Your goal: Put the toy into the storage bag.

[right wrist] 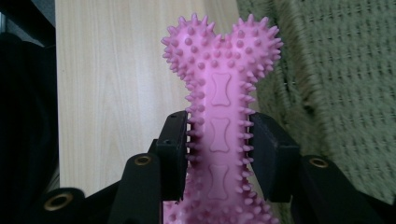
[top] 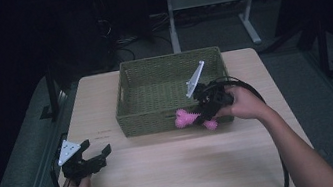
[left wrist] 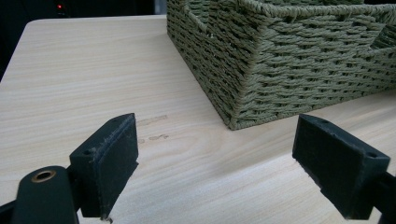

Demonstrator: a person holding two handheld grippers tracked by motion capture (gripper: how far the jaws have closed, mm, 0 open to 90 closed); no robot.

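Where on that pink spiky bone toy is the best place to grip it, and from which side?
Grip the pink bone toy across its narrow shaft, jaws on its two long sides, as the right gripper holds it. The knobbed ends are wider and spikier, and they keep the shaft from sliding out.

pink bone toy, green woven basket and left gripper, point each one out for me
pink bone toy (right wrist: 219, 88), right gripper view, on its spiky shaft below the knobbed end
green woven basket (top: 151, 118), high view, on its near wall
left gripper (left wrist: 215, 163), left gripper view, midway between its open fingers
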